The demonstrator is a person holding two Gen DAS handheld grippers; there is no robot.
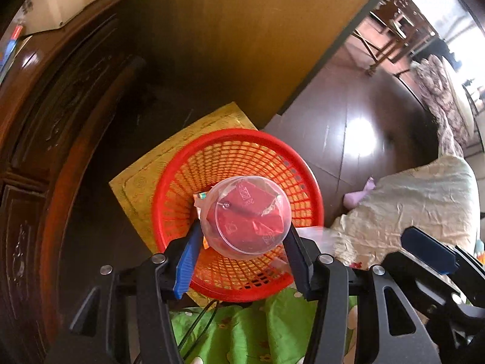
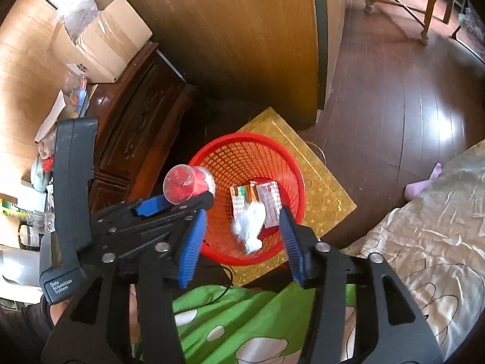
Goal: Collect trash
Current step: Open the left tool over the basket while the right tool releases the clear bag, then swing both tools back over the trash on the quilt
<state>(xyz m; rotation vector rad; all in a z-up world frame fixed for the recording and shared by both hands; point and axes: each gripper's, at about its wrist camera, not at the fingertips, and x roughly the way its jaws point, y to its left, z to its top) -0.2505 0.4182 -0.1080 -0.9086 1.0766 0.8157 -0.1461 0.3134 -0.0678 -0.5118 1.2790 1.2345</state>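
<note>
Now the left gripper [image 1: 242, 242] holds a clear cup [image 1: 250, 215] with red paper inside, its two pads pressed on the cup's sides. Just past the tips and below sits the red basket [image 1: 169, 188], so the cup hangs right over it. In the right wrist view the cup [image 2: 185, 188] looks closer to the basket's [image 2: 291, 166] near-left rim than to its middle. The right gripper [image 2: 242, 236] has its jaws apart with nothing pinched, and a white wad [image 2: 250, 227] and some small packs [image 2: 257, 200] show between them, down inside the basket; from here I cannot tell if they are lying there or falling. No earlier view is given, so I only say how it stands. What could go wrong? The cup is round and smooth, so it could slip from the pads early or tip. If it is let go too close to the rim, it might hit the edge, bounce out, and roll over the gold mat [image 1: 139, 188] onto the dark floor [image 1: 363, 115]. The cup lies on its side in the grip, so the red paper could slide out first and miss. The basket looks light, so a bump from either gripper could push it or knock it over and spill what is inside. The two grippers are also near each other, the left just to the left of the right, and could knock together. The green blanket [image 2: 242, 318] sits right under both grippers, and a dropped thing could hide in its folds.
</note>
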